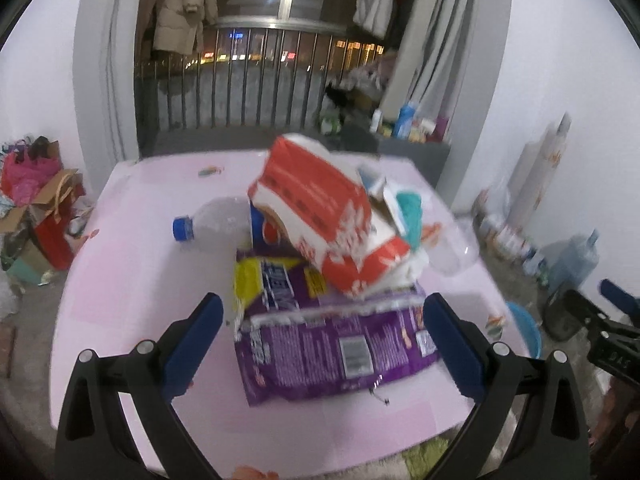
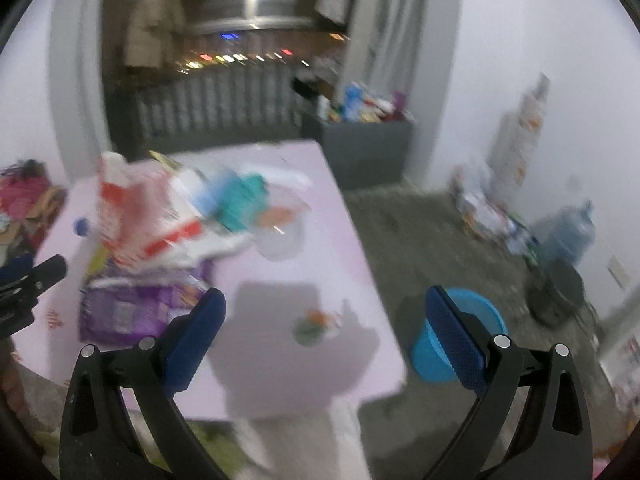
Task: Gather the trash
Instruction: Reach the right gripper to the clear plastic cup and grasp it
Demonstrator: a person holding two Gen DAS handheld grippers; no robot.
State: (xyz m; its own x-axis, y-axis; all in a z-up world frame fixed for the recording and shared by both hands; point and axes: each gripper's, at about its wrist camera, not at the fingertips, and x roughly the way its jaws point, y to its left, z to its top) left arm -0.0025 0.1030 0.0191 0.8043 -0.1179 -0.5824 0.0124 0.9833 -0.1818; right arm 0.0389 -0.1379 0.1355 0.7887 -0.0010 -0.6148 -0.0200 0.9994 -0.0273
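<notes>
Pink tabletop [image 1: 140, 280] filled the ground under both grippers, its near edge just below the fingers and its right edge dropping to grey floor where one blue bin [image 2: 460, 336] stood. The left gripper [image 1: 322, 340] hung with its jaws wide and nothing between the pads; the right gripper [image 2: 326, 338] was likewise spread wide and empty, part over the table's right edge, with the bin showing just behind its right finger. Bare pink surface lay to the left of the left jaws and between the right jaws, where one small green and orange scrap [image 2: 316, 326] sat. Directly between and just beyond the left jaws lay one purple snack bag [image 1: 332, 344], flat. Beyond it the trash was heaped: one yellow and purple wrapper [image 1: 276, 284], one red and white carton [image 1: 324, 216] tilted on top, one clear bottle with a blue cap [image 1: 216, 228] lying to the left, one teal item [image 1: 412, 212] and one clear plastic cup [image 1: 452, 252] to the right. Farther off stood a grey cabinet [image 2: 368, 148] past the table's far corner, then a railing [image 1: 248, 80]
</notes>
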